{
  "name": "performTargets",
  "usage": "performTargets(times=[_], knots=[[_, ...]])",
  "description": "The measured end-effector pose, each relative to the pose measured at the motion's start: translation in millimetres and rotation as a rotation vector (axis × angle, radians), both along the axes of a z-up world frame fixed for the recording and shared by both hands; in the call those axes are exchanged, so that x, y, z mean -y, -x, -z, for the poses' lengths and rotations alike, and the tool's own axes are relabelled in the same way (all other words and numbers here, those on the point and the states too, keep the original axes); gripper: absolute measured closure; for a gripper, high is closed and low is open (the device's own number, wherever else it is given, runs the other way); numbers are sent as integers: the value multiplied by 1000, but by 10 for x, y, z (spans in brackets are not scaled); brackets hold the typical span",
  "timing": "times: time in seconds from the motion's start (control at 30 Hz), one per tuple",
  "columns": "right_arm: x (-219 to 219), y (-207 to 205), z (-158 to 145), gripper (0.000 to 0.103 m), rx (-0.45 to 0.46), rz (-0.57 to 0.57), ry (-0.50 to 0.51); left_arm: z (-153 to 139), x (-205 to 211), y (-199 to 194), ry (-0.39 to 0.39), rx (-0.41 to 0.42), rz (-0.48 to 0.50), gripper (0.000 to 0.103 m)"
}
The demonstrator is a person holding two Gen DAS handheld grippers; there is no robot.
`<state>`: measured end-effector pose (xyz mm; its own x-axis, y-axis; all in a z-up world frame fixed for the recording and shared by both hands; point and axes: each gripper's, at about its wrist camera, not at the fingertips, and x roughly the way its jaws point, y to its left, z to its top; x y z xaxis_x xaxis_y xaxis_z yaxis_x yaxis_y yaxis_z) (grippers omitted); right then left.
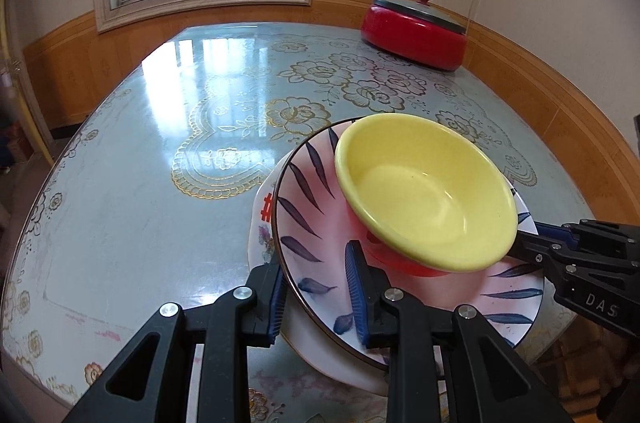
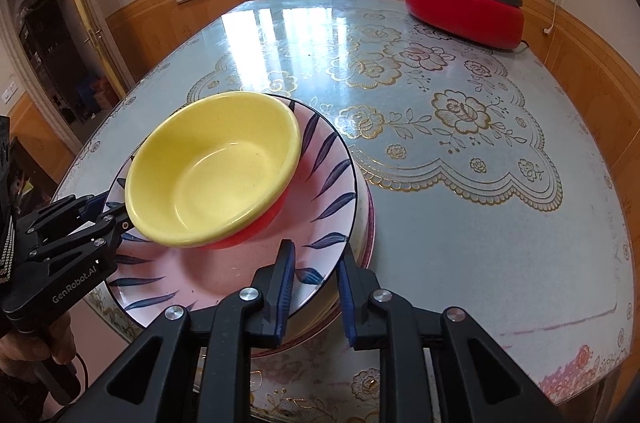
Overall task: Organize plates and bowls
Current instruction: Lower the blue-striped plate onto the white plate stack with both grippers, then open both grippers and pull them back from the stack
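Note:
A yellow bowl (image 1: pixel 424 191) (image 2: pixel 212 167) sits nested on a red bowl (image 1: pixel 400 263) (image 2: pixel 248 231) inside a pink plate with blue leaves (image 1: pixel 316 247) (image 2: pixel 320 191). That plate rests on a white plate (image 1: pixel 260 223) (image 2: pixel 366 223) at the table's near edge. My left gripper (image 1: pixel 318 291) straddles the pink plate's rim, jaws apart by a small gap. My right gripper (image 2: pixel 314 287) straddles the opposite rim the same way. Each gripper shows in the other's view: the right one (image 1: pixel 576 263) and the left one (image 2: pixel 76 231).
The table (image 1: pixel 180 143) (image 2: pixel 480 223) has a pale blue cloth with gold flowers. A red lidded pot (image 1: pixel 416 35) (image 2: pixel 468 7) stands at the far right corner. A window and wood-panelled walls lie behind.

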<state>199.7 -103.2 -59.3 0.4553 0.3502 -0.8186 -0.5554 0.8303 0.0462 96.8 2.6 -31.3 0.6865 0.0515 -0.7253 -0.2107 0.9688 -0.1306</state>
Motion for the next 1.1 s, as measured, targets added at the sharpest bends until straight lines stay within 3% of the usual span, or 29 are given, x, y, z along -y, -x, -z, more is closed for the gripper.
performTargets(times=[0.23,0.47,0.87,1.1], knots=[[-3,66,2,80,32,1,-2,5,40,-13,-5,3,-48,76],[-11,108,-1,80,60,50,-4,19,50,-16,-5,12,-35,76],[-60,263,-7,80,70,204,7,-1,-62,-16,22,25,89,71],[-71,338,-19,79,66,264,-27,-23,-31,13,1,31,149,60]])
